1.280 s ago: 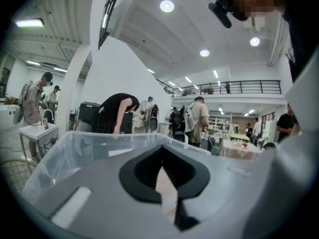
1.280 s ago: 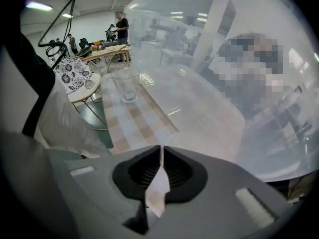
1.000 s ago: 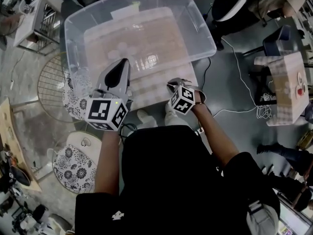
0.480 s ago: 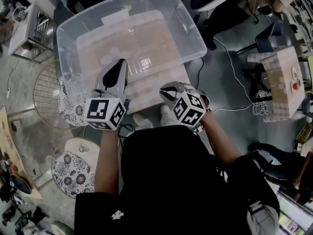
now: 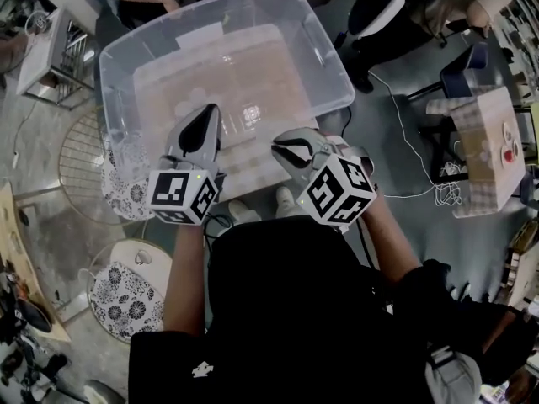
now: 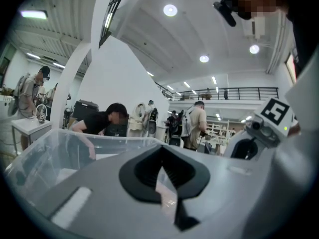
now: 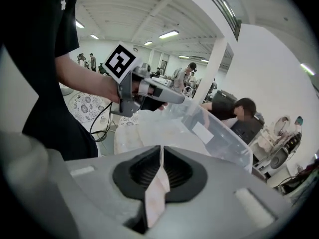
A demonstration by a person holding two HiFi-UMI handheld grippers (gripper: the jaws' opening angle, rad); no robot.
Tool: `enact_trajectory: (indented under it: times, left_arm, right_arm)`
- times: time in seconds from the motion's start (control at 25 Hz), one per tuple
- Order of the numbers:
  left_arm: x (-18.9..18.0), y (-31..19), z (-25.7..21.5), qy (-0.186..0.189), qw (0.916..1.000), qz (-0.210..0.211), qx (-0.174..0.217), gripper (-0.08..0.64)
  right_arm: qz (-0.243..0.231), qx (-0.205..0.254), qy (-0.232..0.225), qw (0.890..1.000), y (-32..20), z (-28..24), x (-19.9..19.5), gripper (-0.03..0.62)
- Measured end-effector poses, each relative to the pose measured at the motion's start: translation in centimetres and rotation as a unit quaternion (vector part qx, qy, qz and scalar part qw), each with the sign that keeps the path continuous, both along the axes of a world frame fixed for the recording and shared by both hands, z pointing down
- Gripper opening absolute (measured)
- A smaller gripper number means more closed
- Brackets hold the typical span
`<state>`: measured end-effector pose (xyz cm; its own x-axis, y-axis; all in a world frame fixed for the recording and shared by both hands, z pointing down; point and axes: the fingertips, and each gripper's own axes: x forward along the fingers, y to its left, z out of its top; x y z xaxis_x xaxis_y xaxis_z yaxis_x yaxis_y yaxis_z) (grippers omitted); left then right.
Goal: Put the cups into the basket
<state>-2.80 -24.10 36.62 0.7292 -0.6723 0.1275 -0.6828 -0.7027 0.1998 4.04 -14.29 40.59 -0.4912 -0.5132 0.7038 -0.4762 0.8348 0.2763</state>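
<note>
Right tool (image 5: pixel 285 146) had risen at the near edge of the basket (image 5: pixel 335 67), jaws nearly together, apparently carrying no cup. Left tool (image 5: pixel 205 116), likewise closed, stayed put.

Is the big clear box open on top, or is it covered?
Open. In the head view the clear box shows a bare rim and no lid.

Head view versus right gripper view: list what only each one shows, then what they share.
Only the head view: the marker cube on the right gripper, a round wire rack and a small pale side table. Only the right gripper view: ceiling lights, a white column and that gripper's ribbed pads. Both: the clear basket and the left gripper.
</note>
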Motion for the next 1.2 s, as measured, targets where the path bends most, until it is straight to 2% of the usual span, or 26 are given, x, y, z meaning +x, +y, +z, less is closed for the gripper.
enact_trajectory:
  times: [0.24, 0.56, 0.72, 0.88, 1.04, 1.2]
  left_arm:
    - [-1.1, -0.3, -0.1, -0.007, 0.9997, -0.023, 0.002, 0.006]
    - [-3.2, -0.6, 0.4, -0.019, 0.9975, -0.068, -0.001, 0.006]
    - [-4.1, -0.5, 0.4, -0.026, 0.9957, -0.089, -0.002, 0.006]
    - [-4.9, -0.4, 0.7, -0.034, 0.9931, -0.112, -0.006, 0.006]
    - [-5.8, -0.1, 0.8, -0.039, 0.9899, -0.136, -0.012, 0.006]
    - [-7.0, 0.1, 0.7, -0.033, 0.9850, -0.169, -0.016, 0.006]
  right_arm:
    - [-0.016, 0.027, 0.008, 0.999, -3.7, -1.4, 0.1, 0.021]
    - [-0.055, 0.026, 0.015, 0.998, -8.8, -0.7, -1.1, 0.021]
    - [-0.064, 0.002, 0.006, 0.998, -11.3, 1.0, -1.4, 0.021]
    - [-0.051, -0.049, -0.014, 0.997, -14.3, 4.5, -1.2, 0.021]
    - [-0.043, -0.086, 0.012, 0.995, -17.0, 8.5, -0.5, 0.021]
    - [-0.055, -0.101, 0.043, 0.992, -18.4, 12.1, -1.0, 0.021]
